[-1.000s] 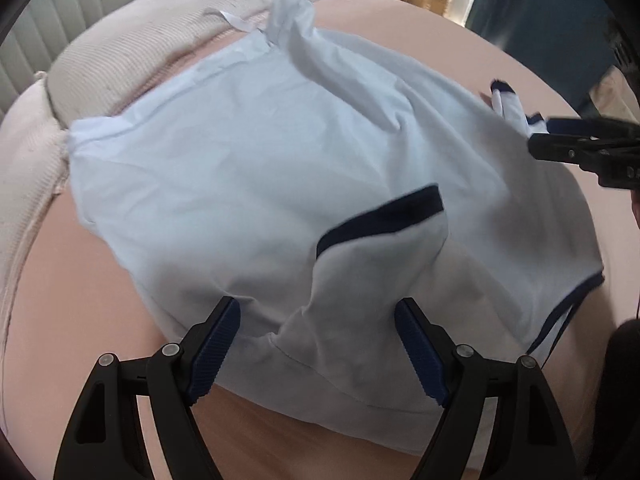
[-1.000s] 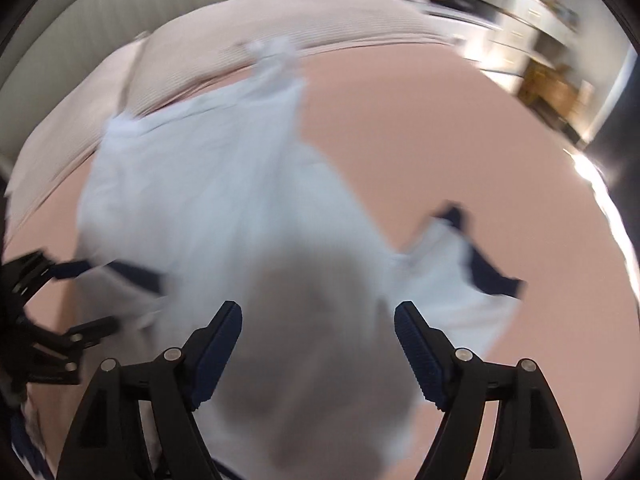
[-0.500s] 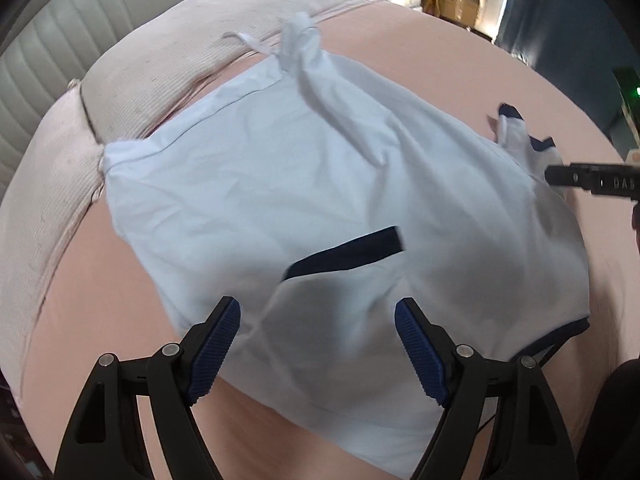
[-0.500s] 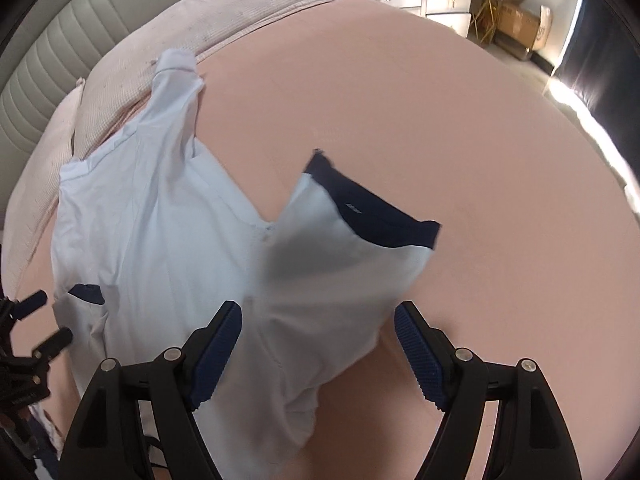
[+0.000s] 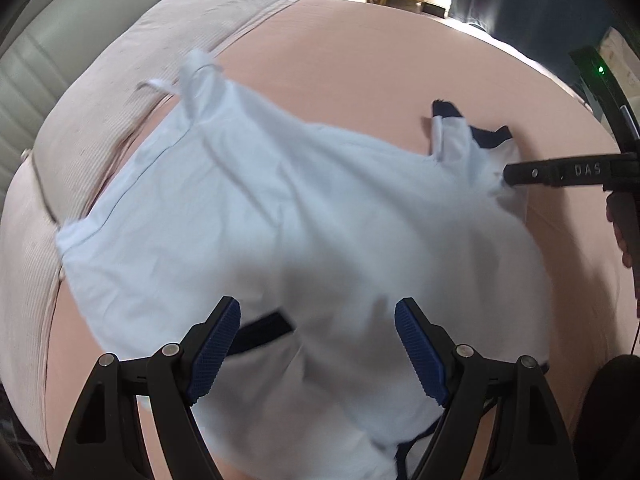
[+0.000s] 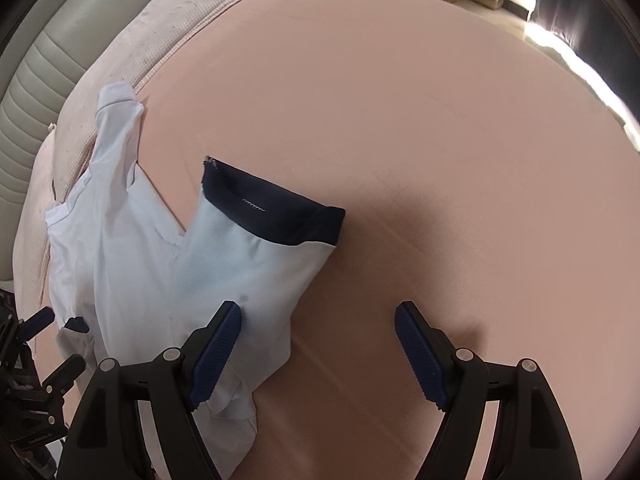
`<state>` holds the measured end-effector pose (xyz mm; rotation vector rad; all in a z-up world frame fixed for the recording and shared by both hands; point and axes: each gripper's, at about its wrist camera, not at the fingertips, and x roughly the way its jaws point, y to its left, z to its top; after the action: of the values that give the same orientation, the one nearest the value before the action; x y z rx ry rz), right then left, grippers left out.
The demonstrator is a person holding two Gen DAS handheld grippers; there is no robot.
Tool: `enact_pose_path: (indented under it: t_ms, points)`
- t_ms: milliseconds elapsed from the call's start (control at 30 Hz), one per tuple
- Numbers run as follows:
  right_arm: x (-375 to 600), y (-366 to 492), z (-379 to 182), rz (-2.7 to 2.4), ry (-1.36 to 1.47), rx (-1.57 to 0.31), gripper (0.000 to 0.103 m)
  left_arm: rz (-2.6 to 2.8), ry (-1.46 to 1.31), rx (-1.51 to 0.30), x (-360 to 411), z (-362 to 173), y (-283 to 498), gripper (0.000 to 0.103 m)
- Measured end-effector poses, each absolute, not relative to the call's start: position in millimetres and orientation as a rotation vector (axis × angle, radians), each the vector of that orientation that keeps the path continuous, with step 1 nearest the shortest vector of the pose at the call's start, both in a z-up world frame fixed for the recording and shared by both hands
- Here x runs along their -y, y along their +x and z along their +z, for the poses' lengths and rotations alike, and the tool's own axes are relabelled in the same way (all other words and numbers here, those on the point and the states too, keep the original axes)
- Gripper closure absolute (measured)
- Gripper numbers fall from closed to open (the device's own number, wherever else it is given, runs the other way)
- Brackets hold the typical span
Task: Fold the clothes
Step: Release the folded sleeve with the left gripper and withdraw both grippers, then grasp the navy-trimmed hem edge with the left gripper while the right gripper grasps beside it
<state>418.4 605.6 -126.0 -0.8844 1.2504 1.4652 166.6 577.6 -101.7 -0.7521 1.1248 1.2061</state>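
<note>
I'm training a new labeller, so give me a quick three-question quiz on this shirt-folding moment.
1. True or false: the left gripper is open above the light blue shirt.
2. What colour is the cuff on the sleeve beside the right gripper? A) red B) navy C) green
3. Fill in: the shirt lies on a ____ bed sheet.

Key: 1 true; 2 B; 3 pink.
</note>
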Motion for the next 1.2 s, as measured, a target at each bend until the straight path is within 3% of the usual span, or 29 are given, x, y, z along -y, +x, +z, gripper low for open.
enact_pose_path:
  t_ms: [800, 900, 1033, 1200]
  points:
    - [-629.9, 442.5, -123.6, 1.351, -0.871, -1.286, 0.024, 0.837, -0.793, -1.105, -710.7, -124.7, 274.0, 0.024]
    - [-632.7, 446.4, -123.6, 1.337, -0.877, -1.29, 0.024, 0.794, -0.824, -1.093, -717.9, -128.2, 281.5, 0.026]
    - [-643.8, 448.4, -122.3, 1.325, -0.874, -1.299, 0.024, 0.77, -0.836, -1.099, -724.7, -134.8, 288.0, 0.04]
    - [-647.1, 448.9, -121.7, 1.358, -0.907, -1.321, 0.024, 0.777, -0.853, -1.097, -732.7, -146.4, 290.5, 0.041]
